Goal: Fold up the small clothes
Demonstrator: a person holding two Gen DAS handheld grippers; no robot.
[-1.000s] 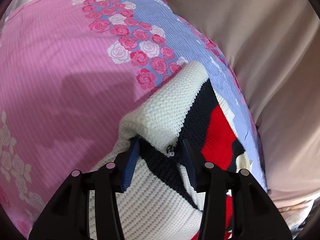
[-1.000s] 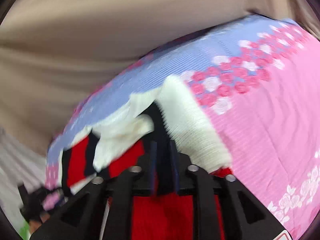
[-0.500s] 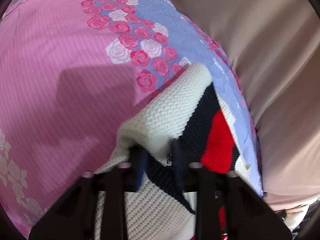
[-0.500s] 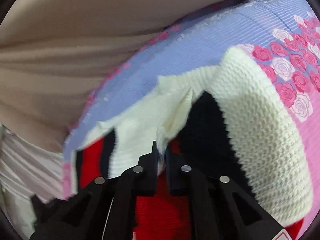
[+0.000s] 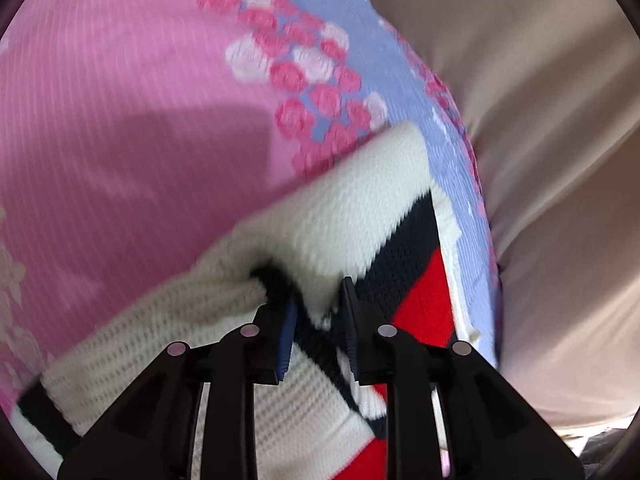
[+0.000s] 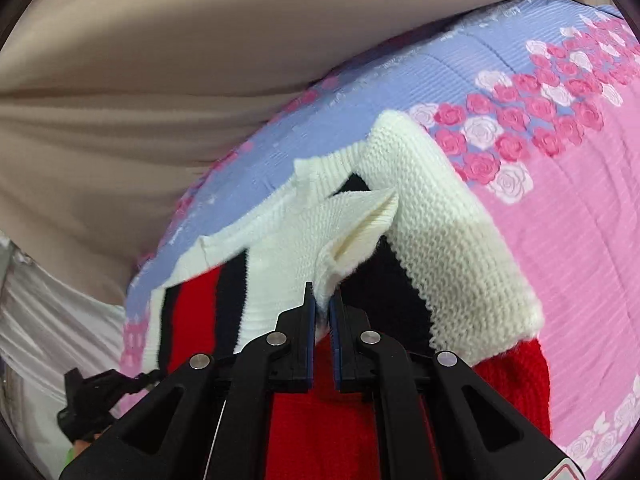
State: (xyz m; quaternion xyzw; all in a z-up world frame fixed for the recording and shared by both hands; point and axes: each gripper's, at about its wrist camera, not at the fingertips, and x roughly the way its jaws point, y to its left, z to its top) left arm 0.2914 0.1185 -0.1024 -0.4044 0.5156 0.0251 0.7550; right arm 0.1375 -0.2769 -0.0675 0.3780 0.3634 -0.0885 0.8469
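Small knit sweater (image 6: 440,236), white/navy/red stripes, lies on the pink floral bedsheet (image 5: 120,100) near its blue border, beige fabric (image 6: 160,40) behind. We read this as mid-fold: a white sleeve w/ folded panel already lies across the body.

R gripper (image 6: 323,308): jaws nearly together, pinching a thin white ribbed edge of the sweater, cloth clearly between the blue pads. L gripper (image 5: 318,320): jaws have just closed in then eased out a bit; navy/white knit sits between the fingers (image 5: 285,332), prob clamped, but left wrist view is motion-blurred so we can't tell for sure that both pads press.

To do this step well, in our view: confirm L has a real bite before lifting, else one side drops and the fold skews. Lift both pinches together, same height, keep edge taut between them, carry over the body and lay flat so edges line up. Don't drag, as the bulky knit bunches easily and the sheet may ruck up. Let go only once cloth rests flat.
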